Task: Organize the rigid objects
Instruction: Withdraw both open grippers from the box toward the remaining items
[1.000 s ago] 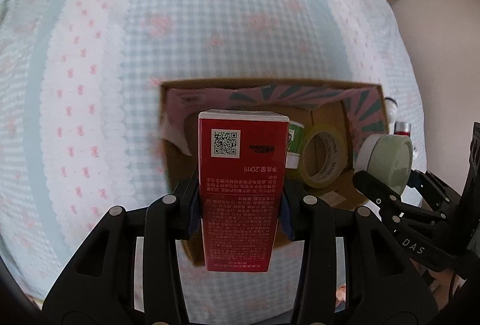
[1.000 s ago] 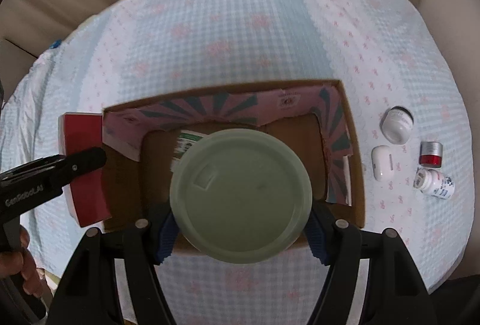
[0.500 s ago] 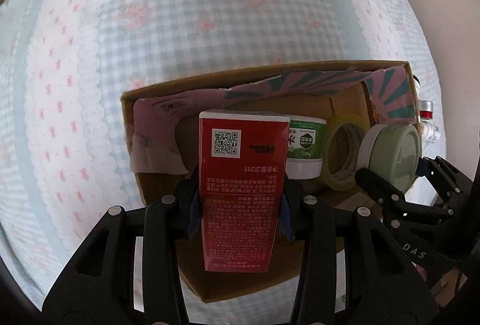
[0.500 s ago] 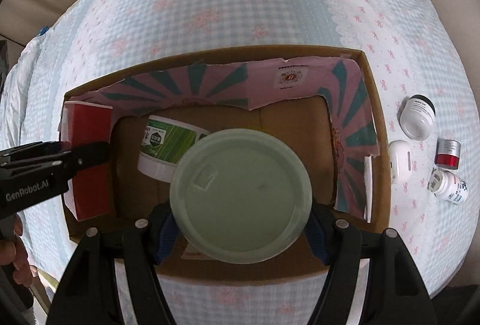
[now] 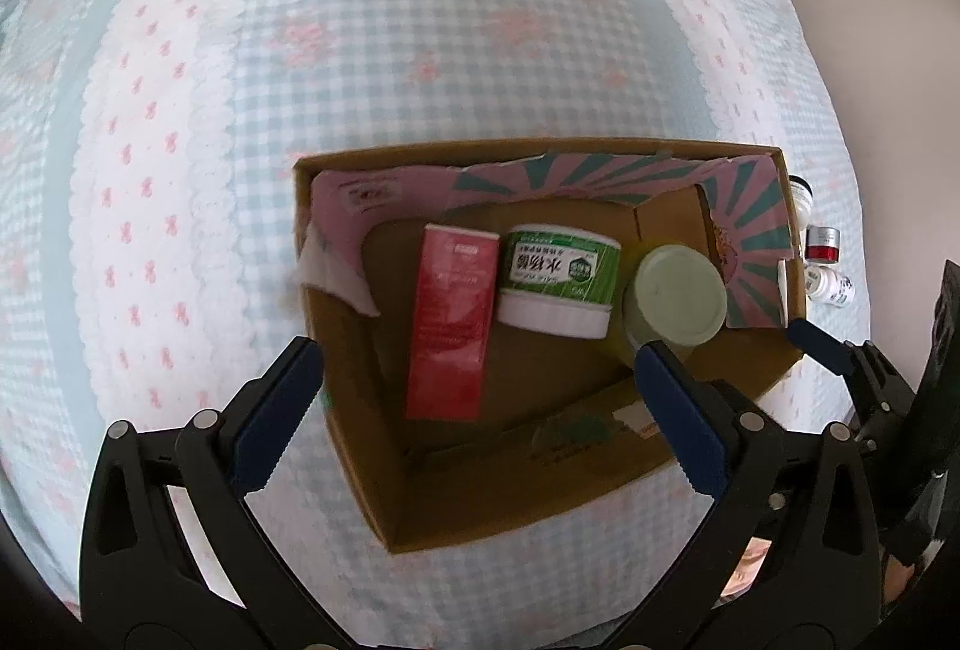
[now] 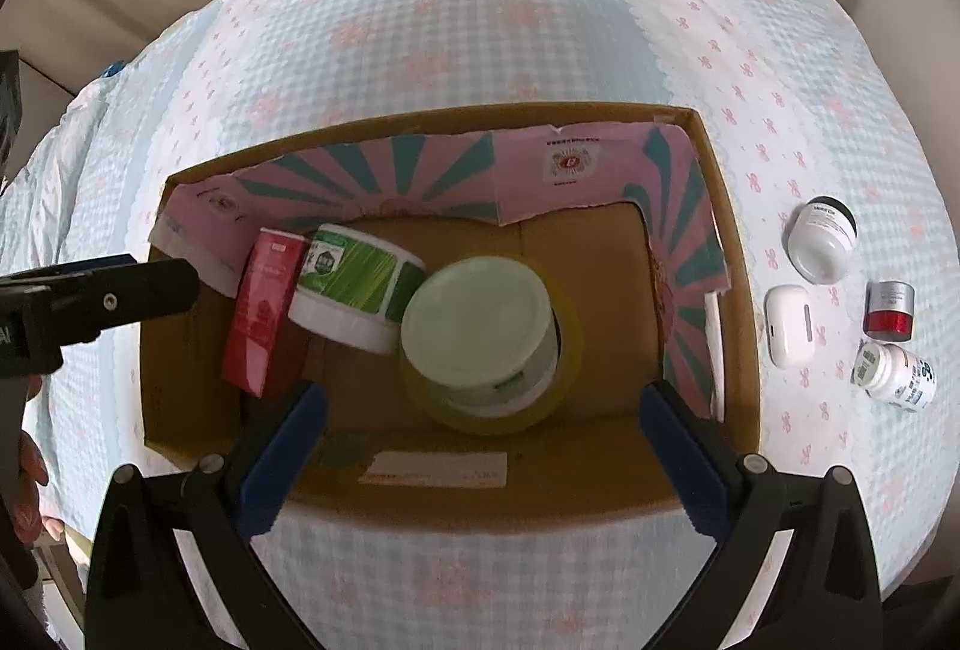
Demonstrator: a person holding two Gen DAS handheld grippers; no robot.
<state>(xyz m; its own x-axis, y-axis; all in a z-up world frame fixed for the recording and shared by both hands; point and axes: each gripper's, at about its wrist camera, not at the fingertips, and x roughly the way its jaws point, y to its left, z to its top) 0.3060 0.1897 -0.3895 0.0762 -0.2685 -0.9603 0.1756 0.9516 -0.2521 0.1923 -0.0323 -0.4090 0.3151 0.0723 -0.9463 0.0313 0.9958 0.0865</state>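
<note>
A cardboard box [image 5: 510, 482] [image 6: 735, 254] with pink and teal inner flaps sits on the checked cloth. Inside it lie a red carton [image 5: 450, 326] [image 6: 261, 311], a green-labelled tub [image 5: 558, 275] [image 6: 354, 284] on its side, and a pale green lidded jar [image 5: 678, 293] [image 6: 477, 323] resting in a yellow tape roll [image 6: 528, 410]. My left gripper [image 5: 480, 386] hangs above the box, its jaws opening wide, nothing between them. My right gripper [image 6: 483, 431] also hangs over the box, jaws opening, the jar below and free of the pads.
Right of the box on the cloth stand a white jar with a black lid [image 6: 822, 239], a white earbud case [image 6: 789, 326], a silver and red pot [image 6: 889, 311] [image 5: 823, 243] and a white pill bottle [image 6: 897, 377] [image 5: 831, 285]. Beige curtains hang beyond the table.
Both grippers have opened. The red carton has dropped from the left gripper into the box, and the pale green jar has dropped from the right gripper onto the tape roll.
</note>
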